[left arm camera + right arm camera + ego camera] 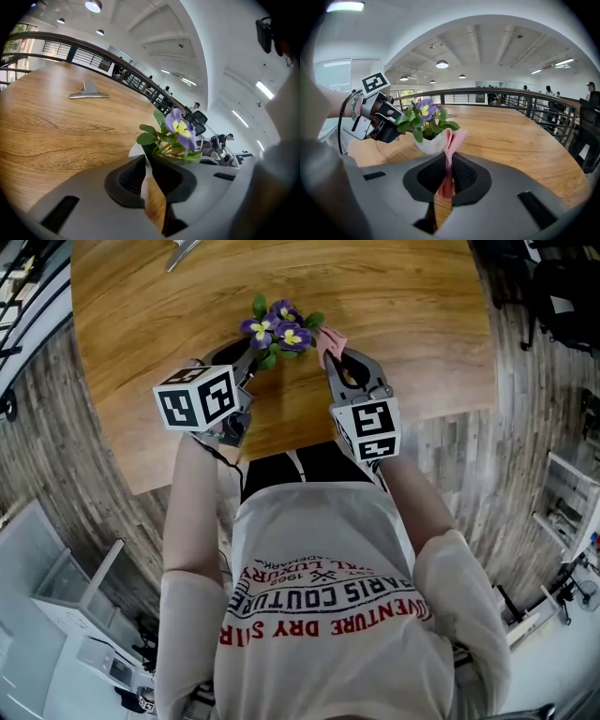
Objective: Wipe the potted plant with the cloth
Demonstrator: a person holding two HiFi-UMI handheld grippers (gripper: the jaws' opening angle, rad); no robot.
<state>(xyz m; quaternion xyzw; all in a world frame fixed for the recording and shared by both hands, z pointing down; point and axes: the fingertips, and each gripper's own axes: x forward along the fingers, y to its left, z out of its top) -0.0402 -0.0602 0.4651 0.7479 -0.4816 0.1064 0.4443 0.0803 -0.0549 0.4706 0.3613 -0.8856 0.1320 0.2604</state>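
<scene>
A small potted plant (277, 332) with purple and yellow flowers stands on the wooden table (403, 315) in a white pot (429, 145). My left gripper (251, 357) reaches it from the left. In the left gripper view its jaws (146, 157) stand nearly together with the pot's white rim (135, 150) pinched between them, the flowers (180, 129) just beyond. My right gripper (330, 351) is shut on a folded pink cloth (452, 140), which sticks up right beside the pot. The right gripper view also shows the left gripper (391, 127) behind the leaves.
A flat metal object (89, 91) lies far off on the table (183, 251). The table's near edge (281, 460) runs just in front of the person's body. A railing (511, 96) runs behind the table, with people and chairs beyond it.
</scene>
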